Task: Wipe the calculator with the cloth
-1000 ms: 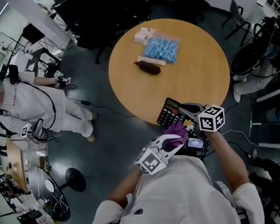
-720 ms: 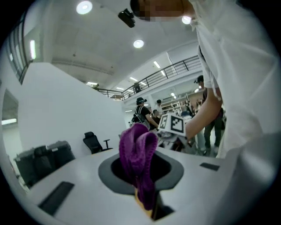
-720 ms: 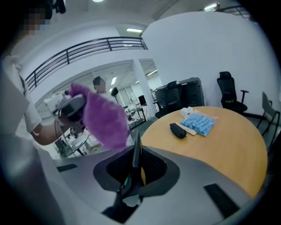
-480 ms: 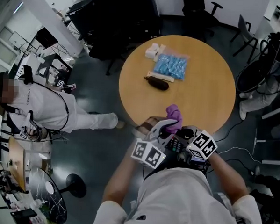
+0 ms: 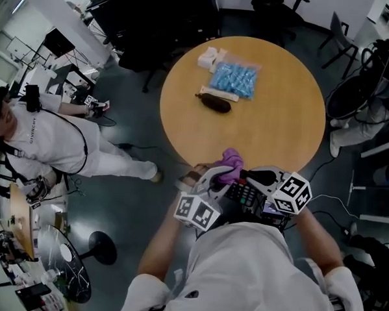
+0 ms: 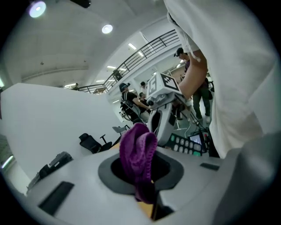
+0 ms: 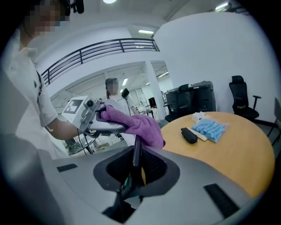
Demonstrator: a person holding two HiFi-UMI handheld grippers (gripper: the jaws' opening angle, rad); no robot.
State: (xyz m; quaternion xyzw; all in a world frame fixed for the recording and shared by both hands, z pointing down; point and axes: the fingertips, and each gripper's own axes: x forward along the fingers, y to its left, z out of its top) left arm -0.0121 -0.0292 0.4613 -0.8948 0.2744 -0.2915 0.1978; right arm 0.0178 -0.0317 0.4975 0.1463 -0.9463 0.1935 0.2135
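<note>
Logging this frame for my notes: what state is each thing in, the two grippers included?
Left gripper: shut on the cloth.
Right gripper: shut on the calculator's edge.
Cloth: bunched, held up beside the calculator.
Calculator: held off the table, keys up.
Dark pouch: lying on the table.
Blue bag: lying flat on the table.

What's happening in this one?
A person works at the near edge of the round wooden table. The left gripper is shut on a purple knitted cloth; the right gripper grips a dark calculator edge-on. The cloth lies against the calculator's top edge, so wiping seems under way.
</note>
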